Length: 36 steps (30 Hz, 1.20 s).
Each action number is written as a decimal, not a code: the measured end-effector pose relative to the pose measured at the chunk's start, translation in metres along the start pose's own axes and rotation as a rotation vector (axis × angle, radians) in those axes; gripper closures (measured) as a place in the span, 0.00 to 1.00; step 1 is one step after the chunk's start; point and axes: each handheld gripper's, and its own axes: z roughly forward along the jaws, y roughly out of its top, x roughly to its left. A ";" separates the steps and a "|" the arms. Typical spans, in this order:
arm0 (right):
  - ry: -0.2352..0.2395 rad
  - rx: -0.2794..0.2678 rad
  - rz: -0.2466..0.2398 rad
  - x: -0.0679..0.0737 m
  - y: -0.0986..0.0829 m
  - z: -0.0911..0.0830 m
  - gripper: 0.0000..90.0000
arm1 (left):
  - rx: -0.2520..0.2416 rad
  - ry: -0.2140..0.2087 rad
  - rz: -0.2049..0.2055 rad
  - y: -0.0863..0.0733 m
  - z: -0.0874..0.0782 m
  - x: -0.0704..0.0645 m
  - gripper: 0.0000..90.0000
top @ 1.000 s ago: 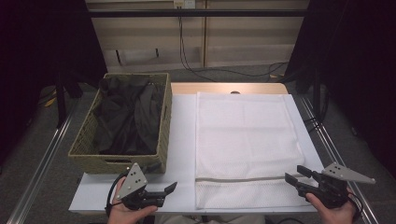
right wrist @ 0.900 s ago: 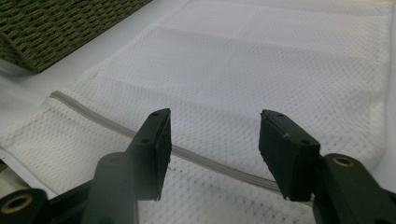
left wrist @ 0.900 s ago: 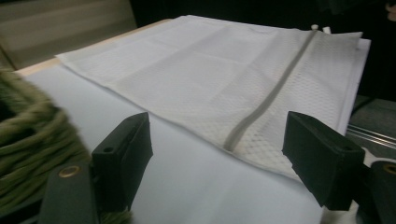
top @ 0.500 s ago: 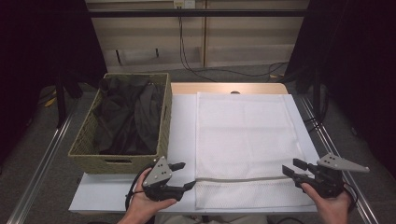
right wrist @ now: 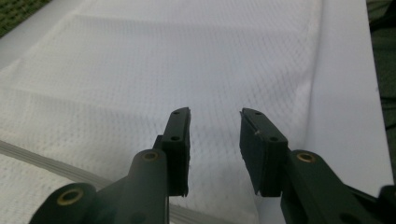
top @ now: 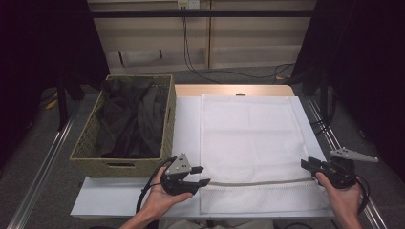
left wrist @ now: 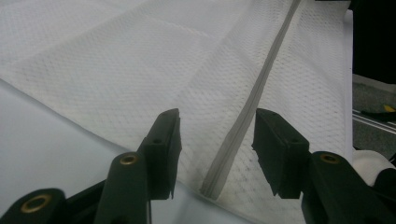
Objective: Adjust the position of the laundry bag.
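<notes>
The white mesh bag (top: pixel 250 143) lies flat on the worktop (top: pixel 186 124), zipper (top: pixel 260 182) toward 6 o'clock. The left tongs (top: pixel 204 175) gape around the zipper's 9 o'clock end; the right tongs (top: pixel 308 164) gape at its 3 o'clock end. A basket (top: pixel 124 157) sits at 9 o'clock.

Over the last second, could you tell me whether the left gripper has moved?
Yes. The left gripper has moved right, from below the basket to the mesh bag's left edge at the zipper.

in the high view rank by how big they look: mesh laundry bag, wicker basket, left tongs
1. mesh laundry bag
2. wicker basket, somewhat smaller
3. left tongs, smallest by far
</notes>
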 end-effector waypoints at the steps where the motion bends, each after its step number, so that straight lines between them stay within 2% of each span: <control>1: -0.012 0.021 0.004 -0.002 -0.003 0.002 0.72 | 0.000 0.000 0.000 0.000 0.000 0.000 0.59; 2: -0.017 0.033 0.005 -0.004 -0.005 0.003 0.72 | 0.008 -0.009 -0.004 -0.001 0.002 0.000 0.60; 5: -0.028 0.049 0.014 -0.006 -0.008 0.001 0.73 | 0.040 -0.015 0.016 -0.003 0.006 -0.002 0.61; 6: -0.034 0.054 0.014 -0.006 -0.010 0.000 0.73 | 0.045 -0.031 0.022 -0.004 0.008 -0.003 0.62; 7: -0.041 0.069 0.013 -0.006 -0.013 -0.002 0.73 | 0.063 -0.010 0.036 -0.006 0.010 -0.004 0.63; 9: -0.050 0.078 0.013 -0.006 -0.013 -0.003 0.73 | 0.079 -0.012 0.044 -0.008 0.012 -0.005 0.63; 10: -0.063 0.104 0.005 -0.008 -0.016 -0.001 0.72 | 0.095 -0.008 0.061 -0.007 0.013 -0.006 0.63; 13: -0.080 0.125 0.001 -0.012 -0.019 0.001 0.71 | 0.085 -0.016 0.065 -0.007 0.015 -0.007 0.62; 14: -0.077 0.151 0.017 -0.013 -0.021 0.004 0.70 | 0.105 -0.015 0.070 -0.008 0.017 -0.008 0.62; 17: -0.090 0.169 0.005 -0.013 -0.022 0.006 0.70 | 0.109 -0.011 0.082 -0.008 0.019 -0.007 0.62; 19: -0.101 0.190 -0.004 -0.012 -0.023 0.008 0.70 | 0.092 -0.020 0.054 -0.008 0.019 -0.004 0.62; 20: -0.101 0.190 -0.004 -0.012 -0.023 0.008 0.70 | 0.092 -0.020 0.054 -0.008 0.019 -0.004 0.62; 21: -0.109 0.222 -0.010 -0.010 -0.023 0.011 0.72 | 0.090 -0.021 0.061 -0.008 0.020 -0.003 0.62; 23: -0.115 0.223 -0.020 -0.010 -0.023 0.011 0.74 | 0.095 -0.013 0.072 -0.009 0.021 -0.004 0.62; 24: -0.137 0.233 -0.057 -0.008 -0.022 0.012 0.76 | 0.112 -0.010 0.078 -0.009 0.024 -0.005 0.62; 25: -0.139 0.236 -0.056 -0.006 -0.022 0.013 0.77 | 0.118 -0.009 0.090 -0.009 0.024 -0.005 0.62; 26: -0.144 0.239 -0.064 -0.006 -0.021 0.013 0.79 | 0.118 -0.009 0.090 -0.009 0.024 -0.005 0.62; 27: -0.144 0.239 -0.072 -0.005 -0.021 0.014 0.84 | 0.137 -0.006 0.107 -0.009 0.024 -0.005 0.62; 28: -0.144 0.234 -0.081 -0.004 -0.021 0.015 0.87 | 0.142 -0.001 0.102 -0.009 0.024 -0.005 0.63; 31: -0.136 0.225 -0.082 -0.006 -0.021 0.015 0.88 | 0.135 -0.009 0.113 -0.011 0.027 -0.006 0.66; 32: -0.130 0.222 -0.061 -0.006 -0.021 0.015 0.88 | 0.135 -0.009 0.113 -0.011 0.027 -0.006 0.66; 33: -0.130 0.222 -0.061 -0.006 -0.021 0.015 0.88 | 0.151 -0.002 0.120 -0.011 0.027 -0.007 0.66; 34: -0.132 0.226 -0.074 -0.006 -0.022 0.015 0.88 | 0.144 -0.007 0.122 -0.013 0.030 -0.008 0.69; 36: -0.135 0.228 -0.073 -0.005 -0.021 0.015 0.89 | 0.163 -0.006 0.129 -0.012 0.029 -0.008 0.74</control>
